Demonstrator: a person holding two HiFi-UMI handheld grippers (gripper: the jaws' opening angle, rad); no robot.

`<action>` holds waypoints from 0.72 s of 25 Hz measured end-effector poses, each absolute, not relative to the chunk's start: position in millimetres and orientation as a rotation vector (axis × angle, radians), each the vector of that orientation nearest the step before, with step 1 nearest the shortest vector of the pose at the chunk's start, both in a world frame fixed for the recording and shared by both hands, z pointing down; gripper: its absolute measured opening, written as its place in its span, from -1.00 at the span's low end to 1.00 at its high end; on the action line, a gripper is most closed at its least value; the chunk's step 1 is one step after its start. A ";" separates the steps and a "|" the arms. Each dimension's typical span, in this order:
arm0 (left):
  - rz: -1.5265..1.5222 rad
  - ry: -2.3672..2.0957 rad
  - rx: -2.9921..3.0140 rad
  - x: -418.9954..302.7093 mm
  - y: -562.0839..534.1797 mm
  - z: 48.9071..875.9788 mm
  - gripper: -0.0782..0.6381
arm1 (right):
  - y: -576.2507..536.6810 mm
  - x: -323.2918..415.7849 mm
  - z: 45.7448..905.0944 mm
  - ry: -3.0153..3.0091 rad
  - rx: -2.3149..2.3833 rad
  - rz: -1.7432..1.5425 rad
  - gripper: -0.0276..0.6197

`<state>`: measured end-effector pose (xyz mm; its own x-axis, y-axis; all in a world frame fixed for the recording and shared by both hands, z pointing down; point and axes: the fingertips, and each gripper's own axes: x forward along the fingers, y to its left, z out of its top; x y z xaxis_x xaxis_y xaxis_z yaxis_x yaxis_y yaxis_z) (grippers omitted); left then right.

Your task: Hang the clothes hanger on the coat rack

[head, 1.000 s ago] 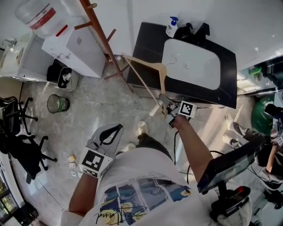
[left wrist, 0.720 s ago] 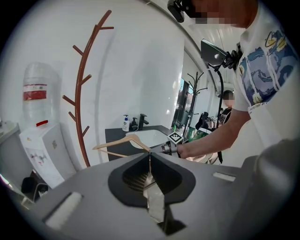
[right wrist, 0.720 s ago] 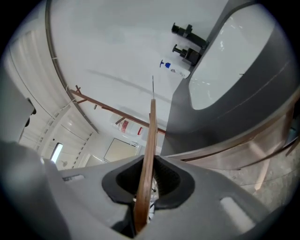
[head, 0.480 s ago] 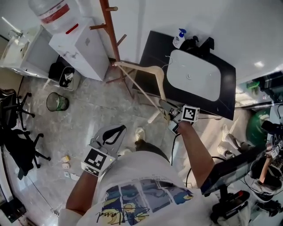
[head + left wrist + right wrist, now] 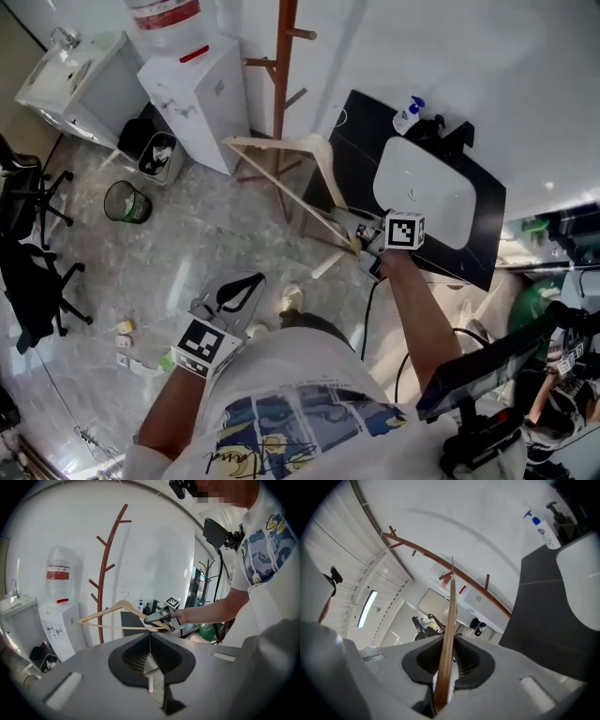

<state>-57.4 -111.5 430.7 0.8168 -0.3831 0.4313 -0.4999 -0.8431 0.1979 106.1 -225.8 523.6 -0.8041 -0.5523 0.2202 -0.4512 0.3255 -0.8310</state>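
A pale wooden clothes hanger (image 5: 281, 178) is held out low in front of the brown coat rack (image 5: 281, 75), apart from it. My right gripper (image 5: 361, 242) is shut on one end of the hanger, and its wood (image 5: 449, 630) runs up between the jaws toward the rack's pegs (image 5: 454, 571). The hanger's metal hook (image 5: 124, 594) points up. My left gripper (image 5: 239, 289) hangs lower and nearer to me, shut on nothing. Past its shut jaws, the left gripper view shows the hanger (image 5: 117, 606), the right gripper (image 5: 157, 617) and the rack (image 5: 108, 564).
A white water dispenser (image 5: 197, 94) stands left of the rack, with a black bag (image 5: 159, 155) and a mesh bin (image 5: 127, 202) beside it. Right of the rack is a black table (image 5: 361, 141) with a white basin (image 5: 436, 192) and a spray bottle (image 5: 408, 114). Office chairs (image 5: 28, 272) stand at the left.
The right gripper has lifted the hanger and carried it nearer to the coat rack, turning as it went. The left gripper has shifted slightly.
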 end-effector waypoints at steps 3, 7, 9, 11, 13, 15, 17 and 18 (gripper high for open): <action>0.527 -0.722 2.696 -70.1 -115.6 432.1 -0.76 | -251.7 93.7 511.4 2.545 -0.922 -1.466 -0.77; 0.475 -0.791 2.688 -82.6 -121.3 438.1 -0.76 | -285.0 80.6 498.3 2.633 -0.904 -1.434 -0.77; 0.473 -0.804 2.653 -87.3 -120.6 440.7 -0.76 | -301.6 73.3 492.6 2.638 -0.873 -1.431 -0.77; 0.464 -0.832 2.646 -91.8 -123.3 440.1 -0.76 | -316.7 67.1 486.0 2.620 -0.843 -1.431 -0.77; 0.444 -0.880 2.657 -96.7 -128.8 439.3 -0.76 | -330.1 64.3 482.1 2.648 -0.851 -1.409 -0.77; 0.439 -0.907 2.651 -100.7 -130.9 440.2 -0.76 | -341.4 62.3 481.8 2.698 -0.881 -1.382 -0.77; 0.439 -0.923 2.640 -103.4 -131.8 441.2 -0.76 | -350.7 59.3 483.8 2.733 -0.906 -1.371 -0.77; 0.441 -0.928 2.634 -104.0 -132.4 441.7 -0.76 | -355.0 58.0 485.4 2.747 -0.916 -1.369 -0.77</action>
<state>-104.0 -132.4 441.7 0.7423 -0.5485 0.3849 -0.6449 -0.7408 0.1880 58.0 -355.0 485.4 -0.8348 -0.4639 0.2966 -0.5161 0.4716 -0.7150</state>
